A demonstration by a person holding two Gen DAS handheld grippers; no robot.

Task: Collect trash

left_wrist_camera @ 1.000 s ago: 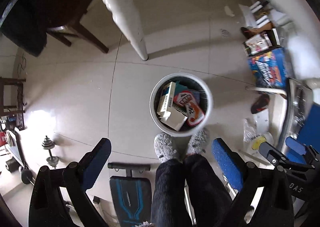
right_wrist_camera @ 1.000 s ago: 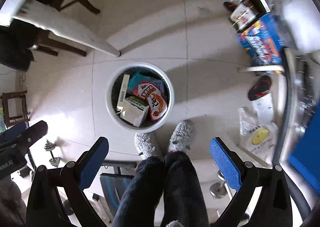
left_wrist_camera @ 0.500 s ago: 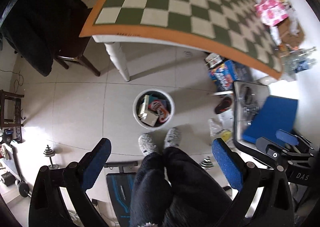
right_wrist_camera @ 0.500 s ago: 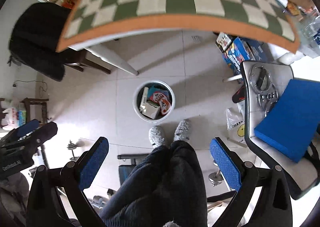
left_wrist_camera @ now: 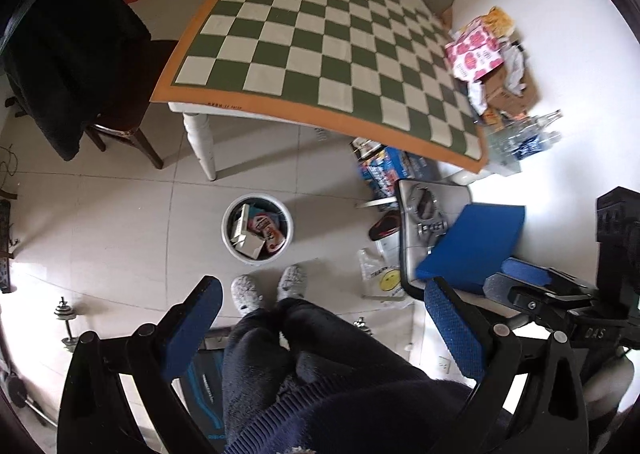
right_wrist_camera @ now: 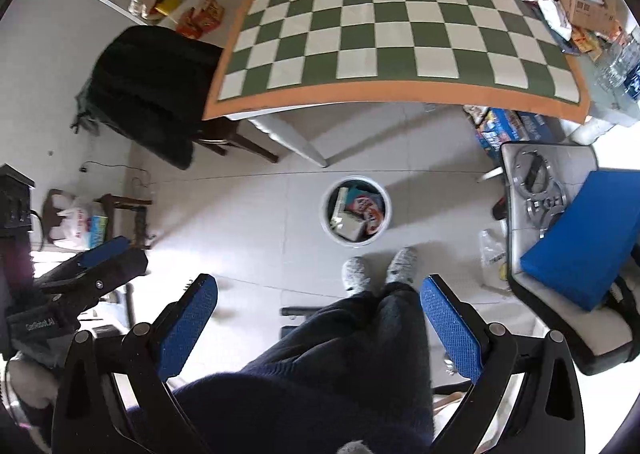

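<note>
A white round trash bin [left_wrist_camera: 230, 244] stands on the tiled floor below, holding boxes and snack wrappers [left_wrist_camera: 262, 230]. It also shows in the right wrist view [right_wrist_camera: 326, 222]. My left gripper [left_wrist_camera: 320, 324] is open and empty, high above the floor over the person's legs. My right gripper [right_wrist_camera: 318, 318] is open and empty at a similar height. The right gripper also shows at the right edge of the left wrist view [left_wrist_camera: 540, 286], and the left gripper at the left edge of the right wrist view [right_wrist_camera: 92, 266].
A table with a green checkered cloth [left_wrist_camera: 320, 50] stands beyond the bin. Boxes and bottles [left_wrist_camera: 496, 70] crowd its far right corner. A dark-draped chair [left_wrist_camera: 68, 54] is at left. A chair with a blue folder [left_wrist_camera: 476, 238] is at right. Boxes [left_wrist_camera: 384, 170] lie under the table.
Both grippers have risen well away from the bin, so the bin looks much smaller and the tabletop has come into view. Both stay open and empty.
</note>
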